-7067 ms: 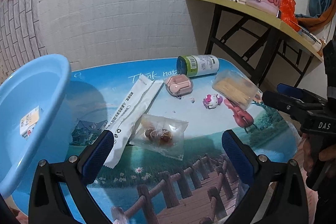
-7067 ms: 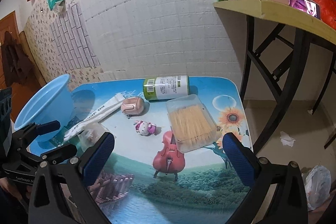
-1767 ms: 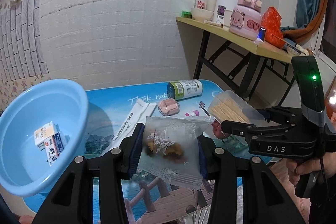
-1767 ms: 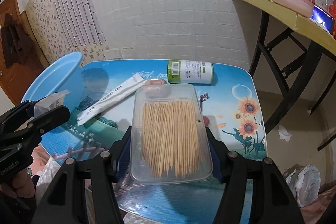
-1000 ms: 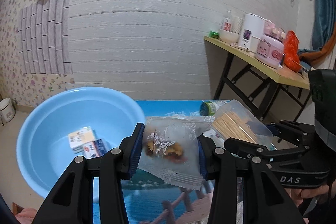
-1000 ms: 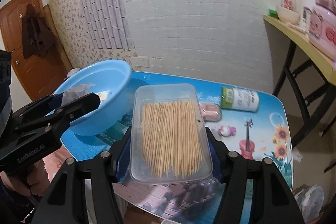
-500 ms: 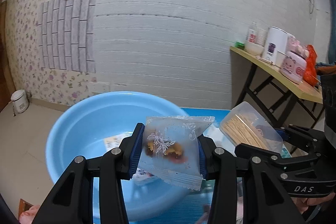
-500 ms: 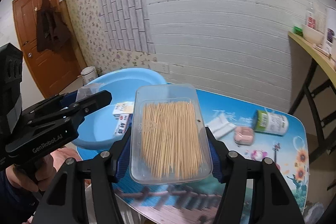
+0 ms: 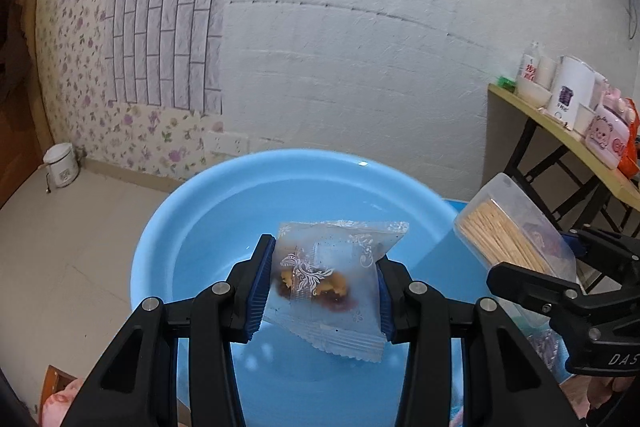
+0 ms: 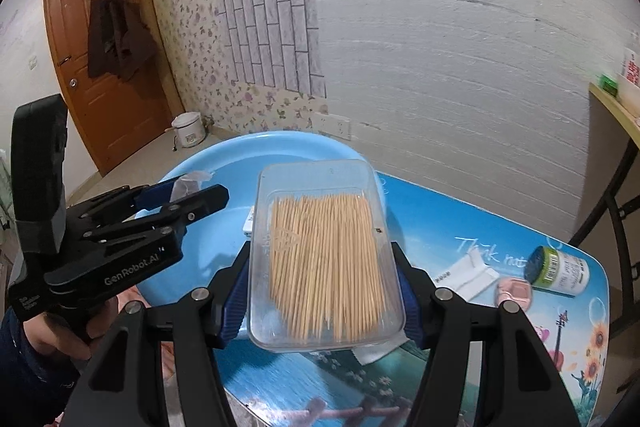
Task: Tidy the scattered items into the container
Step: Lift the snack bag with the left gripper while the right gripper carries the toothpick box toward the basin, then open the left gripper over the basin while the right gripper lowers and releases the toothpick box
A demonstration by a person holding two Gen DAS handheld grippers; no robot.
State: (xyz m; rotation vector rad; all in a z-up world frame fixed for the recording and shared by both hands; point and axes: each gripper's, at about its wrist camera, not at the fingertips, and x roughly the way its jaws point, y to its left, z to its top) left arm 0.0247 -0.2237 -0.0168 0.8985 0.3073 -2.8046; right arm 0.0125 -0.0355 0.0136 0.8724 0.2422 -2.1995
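Snack packet [image 9: 324,279], clamped in my left tongs [image 9: 320,287], hangs mid-frame over the blue basin [image 9: 192,227]. My right tongs [image 10: 322,295] grip the toothpick box [image 10: 324,259] beside its rim. Carrying step; next, I judge, release both inside.

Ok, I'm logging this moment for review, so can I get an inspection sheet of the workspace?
Surface: printed blue table, partly covered.
Job's things: blue basin; snack packet and toothpick box held above it.
Clutter: green-capped bottle, pink case, white sachet on the table.
Grippers: left gripper shut on snack packet; right gripper shut on toothpick box.
Cables: nothing seen.
Surroundings: wooden door, side shelf with jars, rice cooker on the floor.
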